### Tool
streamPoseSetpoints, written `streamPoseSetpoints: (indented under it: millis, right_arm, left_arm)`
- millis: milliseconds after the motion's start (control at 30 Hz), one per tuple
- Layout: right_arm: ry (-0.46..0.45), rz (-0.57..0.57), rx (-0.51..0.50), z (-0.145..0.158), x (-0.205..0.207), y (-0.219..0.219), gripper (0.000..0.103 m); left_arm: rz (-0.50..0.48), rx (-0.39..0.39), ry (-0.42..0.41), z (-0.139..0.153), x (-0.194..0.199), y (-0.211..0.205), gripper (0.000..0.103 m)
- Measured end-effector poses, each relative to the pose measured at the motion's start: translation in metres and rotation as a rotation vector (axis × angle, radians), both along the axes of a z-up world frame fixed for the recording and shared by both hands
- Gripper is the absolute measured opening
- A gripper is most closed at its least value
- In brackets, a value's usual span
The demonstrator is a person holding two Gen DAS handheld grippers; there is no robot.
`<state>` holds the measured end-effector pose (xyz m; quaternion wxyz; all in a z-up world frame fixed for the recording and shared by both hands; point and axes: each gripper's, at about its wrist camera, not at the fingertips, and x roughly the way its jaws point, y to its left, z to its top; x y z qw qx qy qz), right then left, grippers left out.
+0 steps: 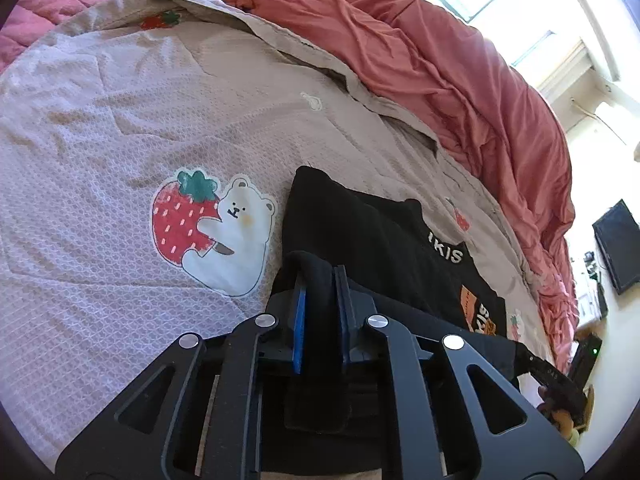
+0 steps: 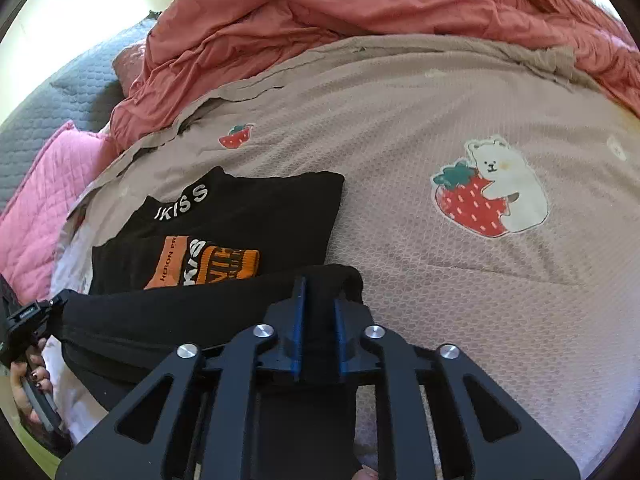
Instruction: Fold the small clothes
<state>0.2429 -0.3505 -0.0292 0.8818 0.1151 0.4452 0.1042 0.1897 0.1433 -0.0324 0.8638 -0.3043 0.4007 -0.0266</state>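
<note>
1. The left gripper (image 1: 320,276) is pinching a bunched edge of the black shirt (image 1: 360,232) between its blue pads (image 1: 299,320); cloth is filling the narrow gap between the jaws.
2. The right gripper (image 2: 318,296) is pinching the same shirt's lifted edge; its jaws are pressing together on a thick fold of the black shirt (image 2: 248,216).
3. The shirt is lying on the beige quilt (image 2: 400,100); its white lettering and orange print are facing up; the held edge is stretching between both grippers above the rest of the shirt.
4. A strawberry-and-bear patch (image 1: 208,232) is sitting on the quilt just beside the shirt; a rumpled red blanket (image 1: 420,52) is lying along the quilt's far edge.
</note>
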Motion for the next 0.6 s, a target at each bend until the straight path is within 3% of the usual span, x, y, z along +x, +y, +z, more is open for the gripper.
streamPoseSetpoints:
  millis: [67,100,133,267,333,467,600]
  right_arm:
    - [-0.016,0.003,-0.001,0.004,-0.004,0.001,0.032]
    - [-0.031,-0.022,-0.042,0.006,-0.008,0.001,0.057]
    - [-0.055,-0.048,-0.083,0.009,-0.012,-0.001,0.067]
    - [-0.081,-0.07,-0.091,0.017,-0.027,-0.006,0.067]
    - [-0.146,-0.03,-0.141,0.028,-0.046,0.005,0.067]
    - [-0.237,0.16,-0.283,0.039,-0.076,0.059,0.07]
    - [-0.21,0.314,-0.311,0.029,-0.09,0.107,0.072]
  left_arm:
    - [-0.01,-0.015,-0.022,0.003,-0.005,0.004,0.017]
    - [-0.011,-0.006,-0.032,0.006,-0.009,0.004,0.023]
    - [-0.007,0.009,-0.041,0.009,-0.012,0.004,0.034]
    - [0.011,0.024,-0.076,0.019,-0.027,0.008,0.035]
    - [0.021,0.03,-0.088,0.024,-0.034,0.008,0.035]
    - [-0.034,-0.004,-0.101,0.025,-0.042,-0.007,0.044]
    - [-0.08,0.021,-0.05,0.013,-0.043,-0.028,0.052]
